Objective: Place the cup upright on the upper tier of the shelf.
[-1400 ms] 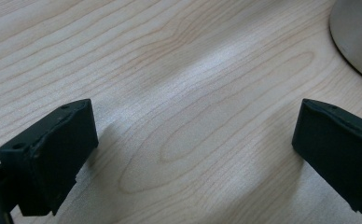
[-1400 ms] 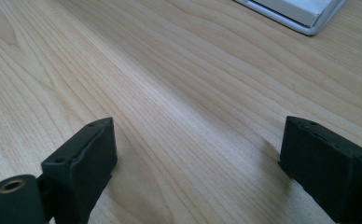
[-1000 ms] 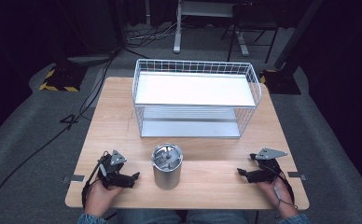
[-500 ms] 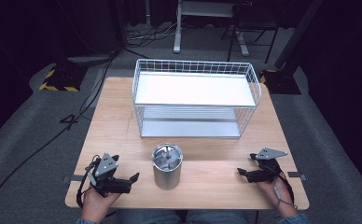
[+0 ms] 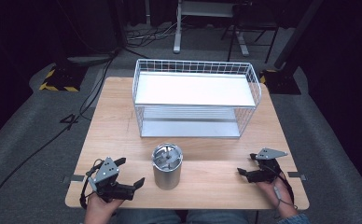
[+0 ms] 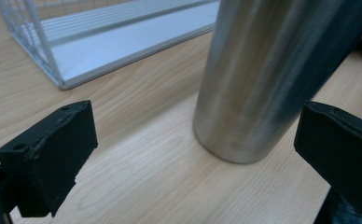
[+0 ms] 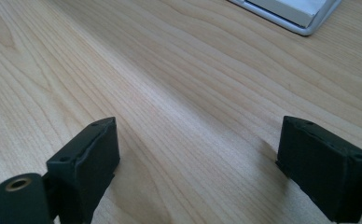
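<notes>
A shiny steel canister [image 5: 167, 166] stands upright near the table's front middle, its open top showing metal parts inside. To its left my left gripper [image 5: 130, 171] is open and points right at it, a short gap away. In the left gripper view the canister's wall [image 6: 272, 70] rises close ahead, right of centre, beyond my left gripper [image 6: 198, 128]. At the front right my right gripper [image 5: 246, 164] is open and points left toward the canister, well apart from it. Bare wood lies between the jaws of my right gripper [image 7: 202, 149].
A white two-level wire rack [image 5: 195, 106] stands behind the canister across the table's middle; its lower shelf [image 6: 100, 37] and a corner [image 7: 291, 14] show in the gripper views. Bare tabletop [image 5: 109, 126] lies left of the rack. Cables and stands sit on the dark floor beyond.
My left gripper has drawn back toward the front edge and turned its open jaws to the right, at the canister. The right gripper and the canister have stayed still.
</notes>
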Available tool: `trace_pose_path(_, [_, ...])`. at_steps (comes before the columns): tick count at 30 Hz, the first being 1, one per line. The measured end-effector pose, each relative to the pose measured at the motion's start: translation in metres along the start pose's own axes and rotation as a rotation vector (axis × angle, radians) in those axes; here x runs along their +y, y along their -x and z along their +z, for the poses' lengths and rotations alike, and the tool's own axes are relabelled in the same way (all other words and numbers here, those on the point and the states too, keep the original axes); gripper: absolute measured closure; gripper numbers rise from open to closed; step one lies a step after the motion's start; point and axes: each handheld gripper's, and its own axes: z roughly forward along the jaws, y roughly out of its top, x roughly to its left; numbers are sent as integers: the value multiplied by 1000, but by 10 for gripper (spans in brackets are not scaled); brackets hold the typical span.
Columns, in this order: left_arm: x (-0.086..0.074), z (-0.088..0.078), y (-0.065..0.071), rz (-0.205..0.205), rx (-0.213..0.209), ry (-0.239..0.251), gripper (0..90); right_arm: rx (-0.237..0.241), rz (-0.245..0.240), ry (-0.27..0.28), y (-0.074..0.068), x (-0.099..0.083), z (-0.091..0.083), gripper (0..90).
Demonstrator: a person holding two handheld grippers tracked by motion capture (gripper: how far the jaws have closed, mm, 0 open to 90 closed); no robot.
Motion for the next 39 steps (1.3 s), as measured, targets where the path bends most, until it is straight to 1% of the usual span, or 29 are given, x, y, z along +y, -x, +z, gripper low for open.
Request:
trace_pose_path(1, [1, 0, 2, -2, -9, 13, 0, 0, 0, 0, 0, 0, 0, 134])
trace_pose_path(2, [1, 0, 2, -2, -9, 13, 0, 0, 0, 0, 0, 0, 0, 134])
trace_pose_path(3, [4, 1, 5, -10, -31, 31, 0, 0, -1, 0, 0, 0, 0, 136])
trace_pose_path(5, [6, 3, 9, -6, -47, 37, 0, -1, 0, 1, 0, 0, 0, 141])
trace_pose_path(8, [8, 8, 13, 9, -54, 25, 0, -1, -2, 3, -1, -1, -1, 154])
trace_pose_path(10, [11, 12, 18, 43, -60, 16, 0, 0, 0, 4, -1, -1, -1, 154])
trace_pose_path(11, [11, 12, 18, 43, -60, 16, 0, 0, 0, 4, -1, -1, -1, 154])
trace_pose_path(12, [13, 15, 21, 53, -73, 21, 0, 0, -1, 4, -1, -1, -1, 153])
trace_pose_path(14, [14, 18, 23, 51, -82, 28, 0, 1, -2, 3, -1, -1, -1, 151])
trace_pose_path(15, [15, 19, 23, 48, -91, 32, 0, 2, -2, 3, -1, -1, -1, 152])
trace_pose_path(17, [15, 20, 24, 52, -91, 36, 0, 4, -3, 2, -1, -1, -1, 151])
trace_pose_path(18, [16, 22, 24, 50, -98, 47, 0, 4, -3, 2, -1, -1, -1, 149])
trace_pose_path(19, [17, 24, 24, 58, -104, 51, 0, 4, -3, 2, -1, -1, -1, 149])
trace_pose_path(20, [17, 24, 24, 58, -104, 51, 0, 4, -3, 2, -1, -1, -1, 149])
trace_pose_path(21, [18, 28, 25, 61, -116, 58, 0, 4, -3, 2, -1, -1, -1, 149])
trace_pose_path(23, [18, 30, 26, 59, -121, 58, 0, 4, -4, 2, -1, -1, -1, 149])
trace_pose_path(25, [18, 37, 26, 62, -136, 58, 0, 4, -4, 2, -1, -1, -1, 149])
trace_pose_path(27, [18, 39, 26, 65, -137, 61, 0, 4, -4, 2, -1, -1, -1, 149])
trace_pose_path(29, [19, 46, 27, 63, -147, 77, 0, 4, -4, 2, -1, -1, -1, 149])
trace_pose_path(31, [19, 47, 28, 66, -147, 77, 0, 4, -4, 2, -1, -1, -1, 149])
trace_pose_path(32, [19, 54, 28, 67, -168, 88, 0, 4, -3, 2, -1, -1, -1, 149])
trace_pose_path(33, [19, 54, 28, 67, -168, 88, 0, 4, -3, 2, -1, -1, -1, 149])
trace_pose_path(34, [19, 61, 27, 74, -184, 82, 0, 4, -4, 2, -1, -1, -1, 149])
trace_pose_path(36, [18, 67, 28, 81, -188, 78, 0, 4, -4, 2, -1, -1, -1, 149])
trace_pose_path(37, [18, 67, 28, 81, -188, 78, 0, 4, -4, 2, -1, -1, -1, 149])
trace_pose_path(39, [17, 73, 28, 88, -195, 87, 0, 4, -4, 2, -1, -1, -1, 149])
